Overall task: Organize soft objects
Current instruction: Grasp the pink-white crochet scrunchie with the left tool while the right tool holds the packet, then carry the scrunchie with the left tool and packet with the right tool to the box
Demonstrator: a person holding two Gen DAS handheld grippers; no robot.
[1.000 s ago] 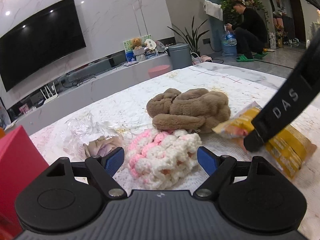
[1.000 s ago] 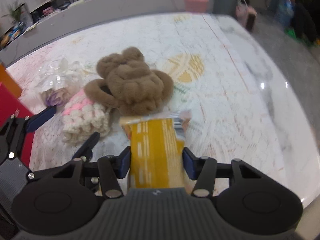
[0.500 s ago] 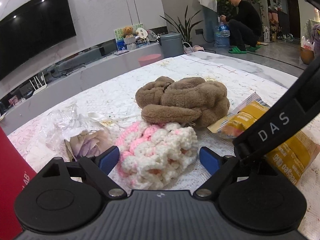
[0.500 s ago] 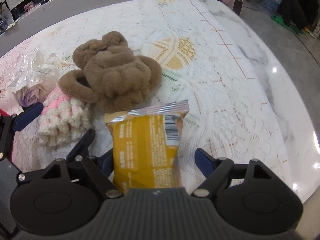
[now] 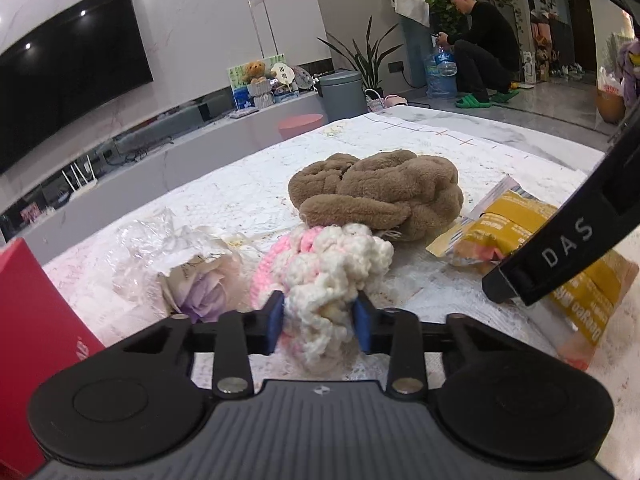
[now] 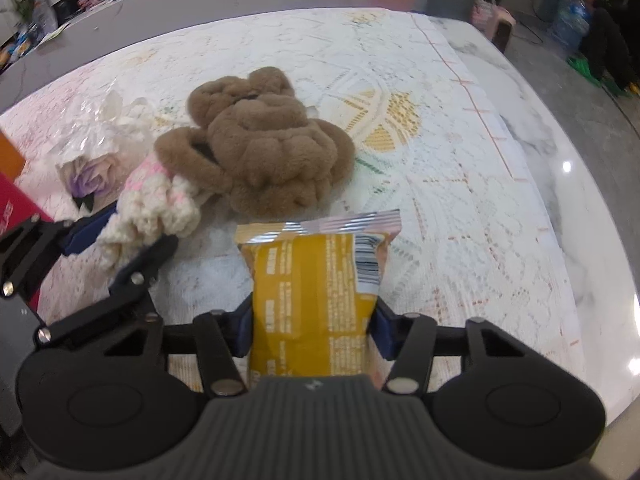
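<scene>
A pink and white crochet piece [image 5: 324,276] lies on the lace-covered table, and my left gripper [image 5: 319,317] is shut on its near end. It also shows in the right wrist view [image 6: 152,208]. A brown plush toy [image 5: 380,192] lies just behind it, touching it; it shows in the right wrist view too [image 6: 264,152]. My right gripper [image 6: 312,330] is shut on a yellow snack packet [image 6: 316,284], which rests on the table; the packet shows at the right in the left wrist view [image 5: 516,232].
A purple fabric flower in crinkled clear wrap [image 5: 200,280] lies left of the crochet piece. A red box [image 5: 28,340] stands at the left edge. The table's right edge [image 6: 592,200] is near. A person [image 5: 480,48] crouches in the background.
My left gripper has closed on the crochet piece. My right gripper has closed again on the yellow packet after standing open half a second ago.
</scene>
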